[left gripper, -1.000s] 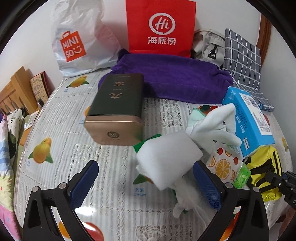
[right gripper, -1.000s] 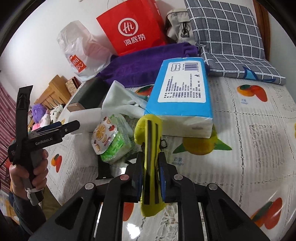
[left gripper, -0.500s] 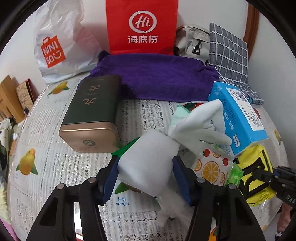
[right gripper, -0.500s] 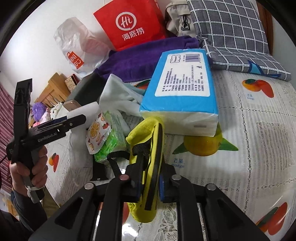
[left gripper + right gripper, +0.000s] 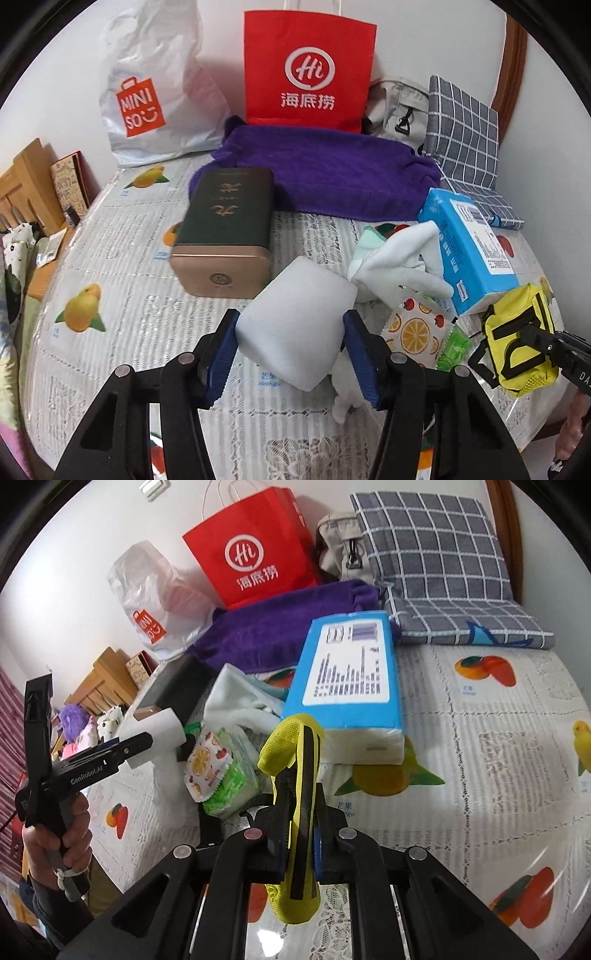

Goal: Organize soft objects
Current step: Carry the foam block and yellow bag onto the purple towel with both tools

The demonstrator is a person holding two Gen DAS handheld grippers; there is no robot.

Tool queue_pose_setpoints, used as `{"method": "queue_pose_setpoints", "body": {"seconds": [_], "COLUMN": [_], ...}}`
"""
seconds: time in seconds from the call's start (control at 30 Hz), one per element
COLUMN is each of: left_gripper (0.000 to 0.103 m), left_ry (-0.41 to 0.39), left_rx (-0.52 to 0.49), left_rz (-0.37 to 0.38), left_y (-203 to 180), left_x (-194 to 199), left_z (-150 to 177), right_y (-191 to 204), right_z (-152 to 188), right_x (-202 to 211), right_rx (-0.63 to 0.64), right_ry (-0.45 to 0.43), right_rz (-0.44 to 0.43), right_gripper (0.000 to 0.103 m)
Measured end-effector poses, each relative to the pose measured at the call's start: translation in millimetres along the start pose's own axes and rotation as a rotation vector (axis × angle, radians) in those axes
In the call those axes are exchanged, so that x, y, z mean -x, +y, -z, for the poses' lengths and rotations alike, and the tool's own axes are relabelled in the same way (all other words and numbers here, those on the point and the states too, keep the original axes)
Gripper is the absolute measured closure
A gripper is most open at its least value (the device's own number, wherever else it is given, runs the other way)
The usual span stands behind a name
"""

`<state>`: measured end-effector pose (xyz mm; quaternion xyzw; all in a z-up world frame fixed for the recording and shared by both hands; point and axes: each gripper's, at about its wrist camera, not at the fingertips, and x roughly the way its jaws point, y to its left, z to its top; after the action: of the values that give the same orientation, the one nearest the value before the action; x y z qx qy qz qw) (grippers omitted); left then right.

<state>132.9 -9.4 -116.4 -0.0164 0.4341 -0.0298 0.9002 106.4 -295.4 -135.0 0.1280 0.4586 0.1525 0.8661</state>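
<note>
My left gripper point(image 5: 291, 354) sits low centre in its own view, blue pads pressed on both sides of the white foam block point(image 5: 295, 328), which fills the gap and juts up toward the frame's middle. My right gripper point(image 5: 299, 849) is clamped tight on the yellow pouch point(image 5: 295, 746); the pouch stands on edge between the jaws, at lower centre of the right view, its top poking up above them. Just above the foam block lies the green and gold tin point(image 5: 225, 236), with the white cloth point(image 5: 399, 258) to the block's right. The blue tissue pack point(image 5: 351, 679) sits above the pouch, the fruit-print wipes packet point(image 5: 218, 771) to its left. The purple towel point(image 5: 325, 173) spreads across the upper middle of the fruit-print tablecloth point(image 5: 122, 266).
</note>
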Motion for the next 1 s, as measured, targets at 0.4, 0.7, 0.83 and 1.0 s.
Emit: {"method": "queue_pose_setpoints", "body": {"seconds": [0.4, 0.7, 0.83, 1.0], "left_gripper": [0.049, 0.049, 0.049, 0.049], "left_ry": [-0.073, -0.12, -0.129, -0.127], "left_rx": [0.019, 0.036, 0.045, 0.055], "left_rz": [-0.032, -0.055, -0.065, -0.076], "left_y": [5.0, 11.3, 14.4, 18.8], "left_x": [42.4, 56.0, 55.2, 46.8], "left_z": [-25.5, -57.6, -70.3, -84.2], "right_y": [20.6, 36.8, 41.5, 47.4], "right_z": [-44.5, -85.2, -101.2, -120.2], "right_x": [39.9, 47.5, 44.8, 36.4], "right_rx": [0.035, 0.077, 0.089, 0.114], "right_ry": [-0.129, -0.181, -0.19, -0.198], "right_rz": [0.042, 0.072, 0.076, 0.108], "right_gripper": [0.093, 0.093, 0.093, 0.093]}}
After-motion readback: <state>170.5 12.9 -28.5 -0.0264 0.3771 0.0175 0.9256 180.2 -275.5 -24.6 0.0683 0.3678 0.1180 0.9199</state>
